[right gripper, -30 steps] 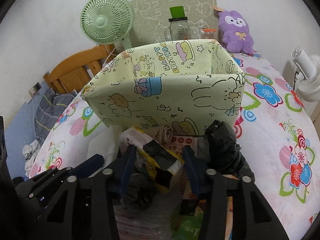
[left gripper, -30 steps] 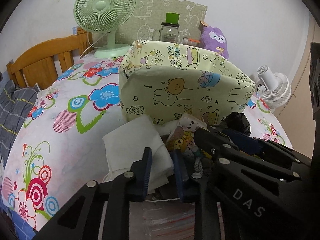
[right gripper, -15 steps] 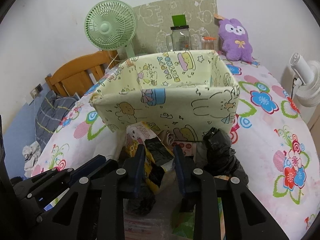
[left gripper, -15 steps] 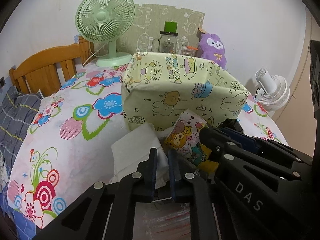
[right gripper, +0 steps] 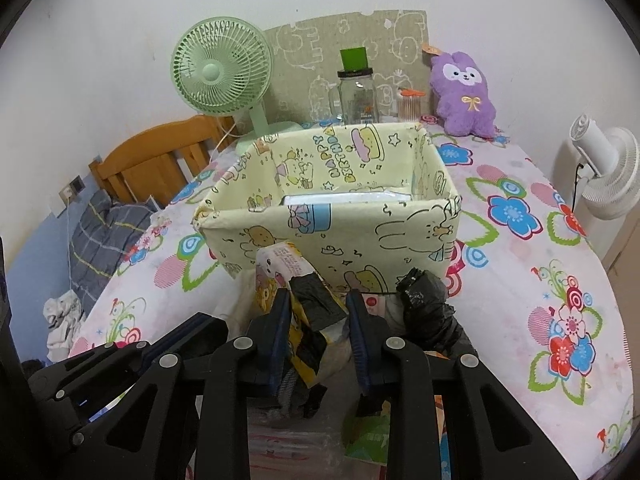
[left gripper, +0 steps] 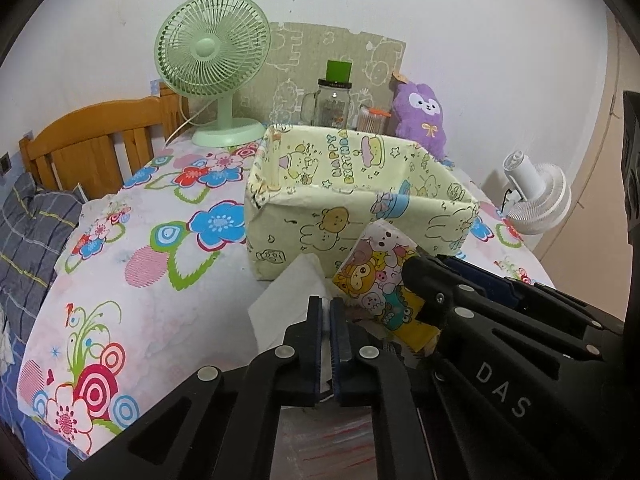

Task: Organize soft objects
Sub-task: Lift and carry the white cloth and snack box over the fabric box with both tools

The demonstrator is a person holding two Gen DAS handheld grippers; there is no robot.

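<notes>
My left gripper (left gripper: 329,305) is shut on a thin fold of a white cloth (left gripper: 286,294) that lies in front of the yellow cartoon-print fabric box (left gripper: 320,236). My right gripper (right gripper: 318,300) is shut on a cartoon-printed soft packet (right gripper: 280,268), with a scrap of black plastic caught against it. The packet (left gripper: 380,276) is held tilted just above the pile, close to the box's front wall (right gripper: 360,236). A crumpled black bag (right gripper: 428,306) rests right of the right gripper. Both grippers sit side by side, the left one lower left in the right wrist view.
A flat white item (right gripper: 344,199) lies inside the box. Behind it stand a green fan (right gripper: 220,76), a glass jar (right gripper: 356,96) and a purple plush (right gripper: 464,92). A white fan (right gripper: 604,168) is right, a wooden headboard (left gripper: 92,144) left. Clear plastic packets lie under the grippers.
Both grippers closed, the left on the white cloth and the right on the cartoon packet. Both then rose a little, lifting the packet; the box's inside now shows.
</notes>
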